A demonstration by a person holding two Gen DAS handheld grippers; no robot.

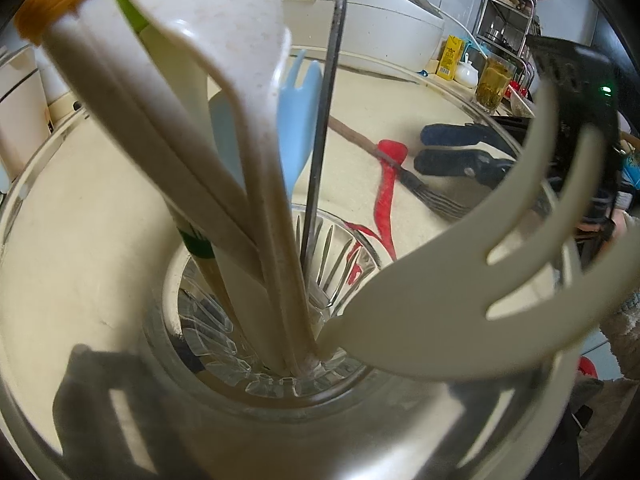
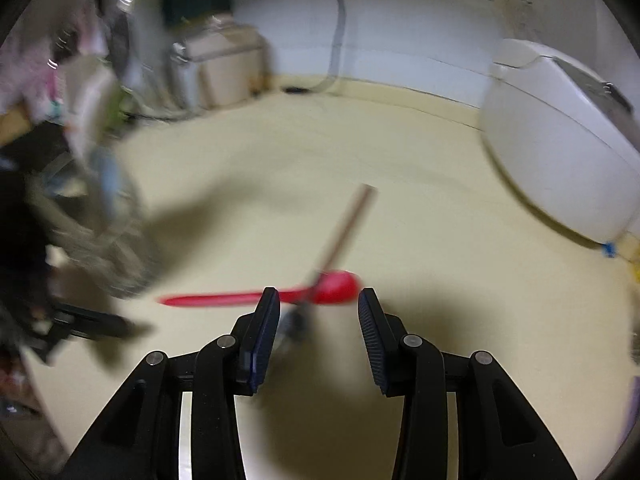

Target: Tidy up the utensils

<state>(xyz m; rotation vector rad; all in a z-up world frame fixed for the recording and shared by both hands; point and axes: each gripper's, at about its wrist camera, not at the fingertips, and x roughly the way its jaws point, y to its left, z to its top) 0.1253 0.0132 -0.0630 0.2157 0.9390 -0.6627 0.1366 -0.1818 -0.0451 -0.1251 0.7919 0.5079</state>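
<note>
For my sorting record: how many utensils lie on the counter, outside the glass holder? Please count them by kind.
Red spoon: 1
Fork with wooden handle: 1
Total: 2

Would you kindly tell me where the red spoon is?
In the right wrist view, the red spoon lies on the cream counter, just beyond the open right claw.

A cream countertop (image 2: 400,152) meets a white wall (image 2: 400,20), with a metal rack (image 1: 508,4) in the corner
</note>
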